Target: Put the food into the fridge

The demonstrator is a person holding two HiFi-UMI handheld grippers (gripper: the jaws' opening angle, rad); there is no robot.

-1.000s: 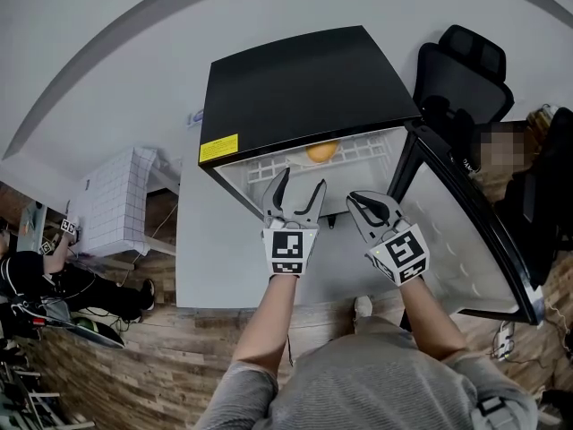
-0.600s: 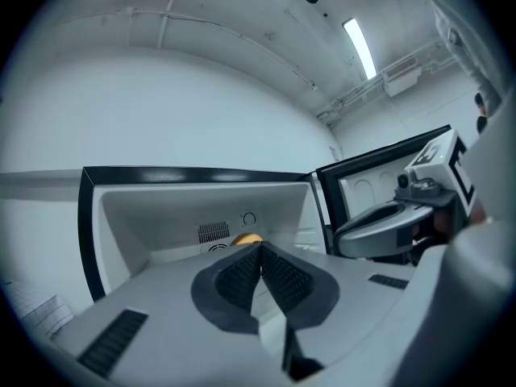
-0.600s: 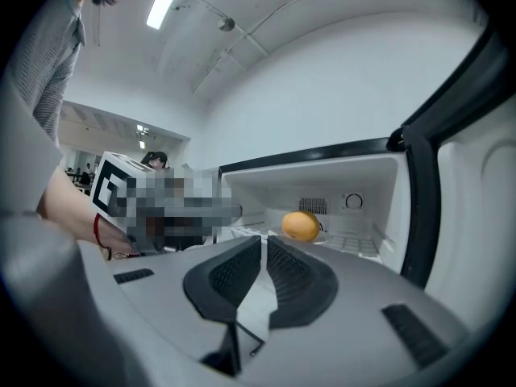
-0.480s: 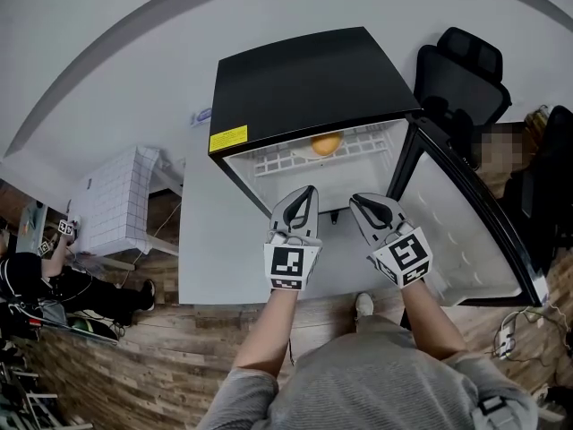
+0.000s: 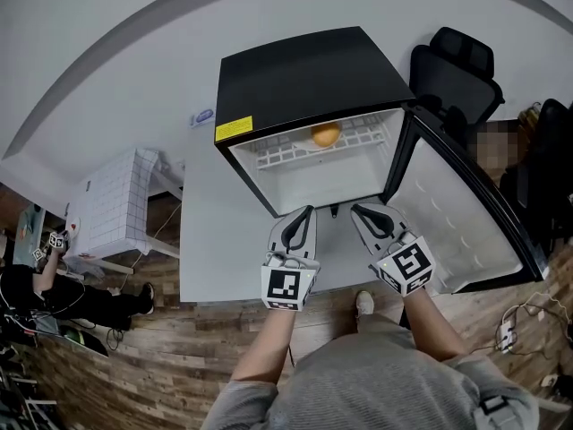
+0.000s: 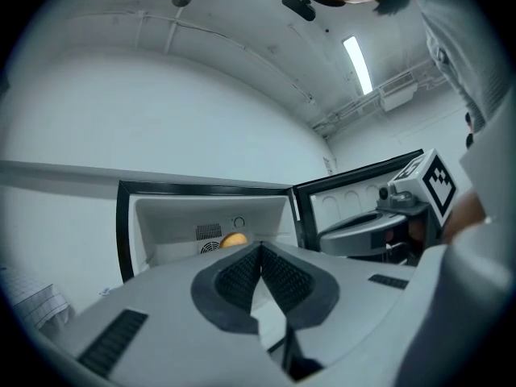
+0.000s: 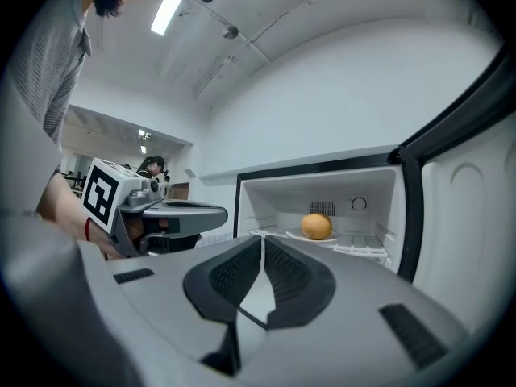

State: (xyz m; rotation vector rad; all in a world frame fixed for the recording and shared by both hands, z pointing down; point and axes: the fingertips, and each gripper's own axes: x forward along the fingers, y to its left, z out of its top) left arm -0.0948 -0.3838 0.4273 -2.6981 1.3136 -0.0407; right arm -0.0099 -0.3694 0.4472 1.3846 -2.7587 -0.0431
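Orange (image 5: pixel 326 134) sits on the shelf (image 5: pixel 273 158) inside the open fridge (image 5: pixel 313 74). My left gripper (image 5: pixel 307 211) is closed and empty; a second ago it gaped wide, nearer the shelf. My right gripper (image 5: pixel 356 210), also closed and empty, has backed away too. I'd now swing the door (image 5: pixel 457 231) shut gently, pushing at its outer edge.

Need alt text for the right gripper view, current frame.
An orange sits on a white plate inside an open fridge. In the foreground the right tool is shut and empty; the left tool shows at the left, also shut.
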